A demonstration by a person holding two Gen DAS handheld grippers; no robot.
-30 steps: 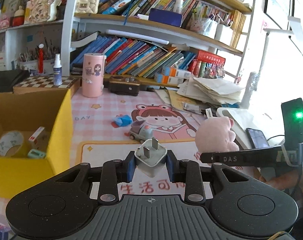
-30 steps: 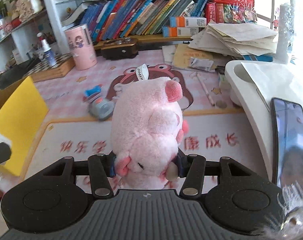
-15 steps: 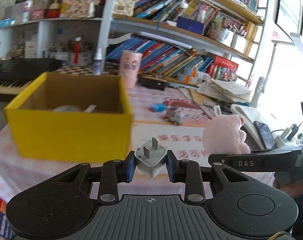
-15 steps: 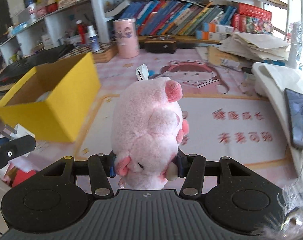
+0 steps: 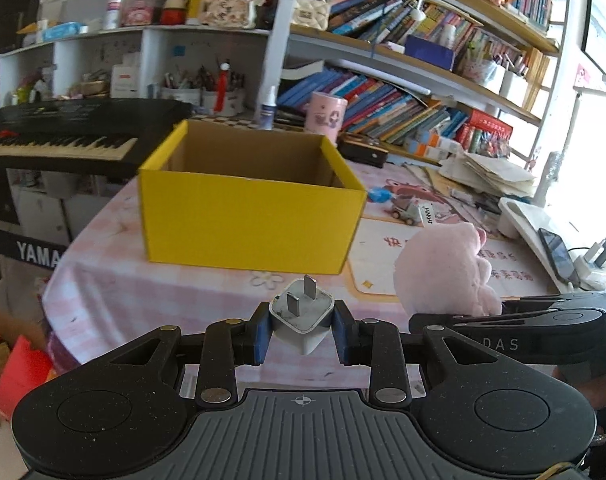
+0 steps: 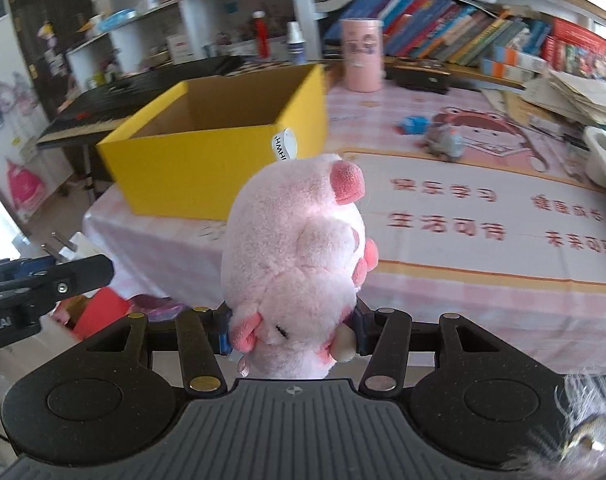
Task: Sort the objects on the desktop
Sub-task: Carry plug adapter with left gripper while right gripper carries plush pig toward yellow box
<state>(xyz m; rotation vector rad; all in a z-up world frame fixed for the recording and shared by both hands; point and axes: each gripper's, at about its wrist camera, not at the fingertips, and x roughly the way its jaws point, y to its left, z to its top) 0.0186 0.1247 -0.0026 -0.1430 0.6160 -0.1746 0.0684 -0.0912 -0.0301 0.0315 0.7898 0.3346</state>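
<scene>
On the far left, beyond the table edge, a black keyboard (image 5: 59, 136) stands on its stand. To its right, on the pink checked tablecloth (image 5: 115, 292), sits an open yellow box (image 5: 247, 220); from this low angle you cannot see what is inside it.

Your left gripper (image 5: 302, 330) is clamped tight on a white plug (image 5: 302, 318), prongs pointing up and away from you. It hovers off the near edge of the table, in front of the box's near wall.

Just to the right, your right gripper (image 6: 293, 330) is partly closed, its pads pressed into the lower end of a pink plush pig (image 6: 299, 256). The pig stands up out of the jaws, its white label at the top. It also hangs short of the table, a little to the right of the box.

Farther right on the table lie a small blue toy (image 6: 413, 124) and a grey toy car (image 6: 447, 144), still unsorted. A phone (image 5: 557, 250) rests on a white tray (image 5: 519, 210) at the right edge, with books on shelves behind.

You seem to be mid-carry, bringing both items to the box. Next, each gripper likely needs to lift over the near wall, reach above the opening, then let go. The tall pig needs extra clearance over the rim.
</scene>
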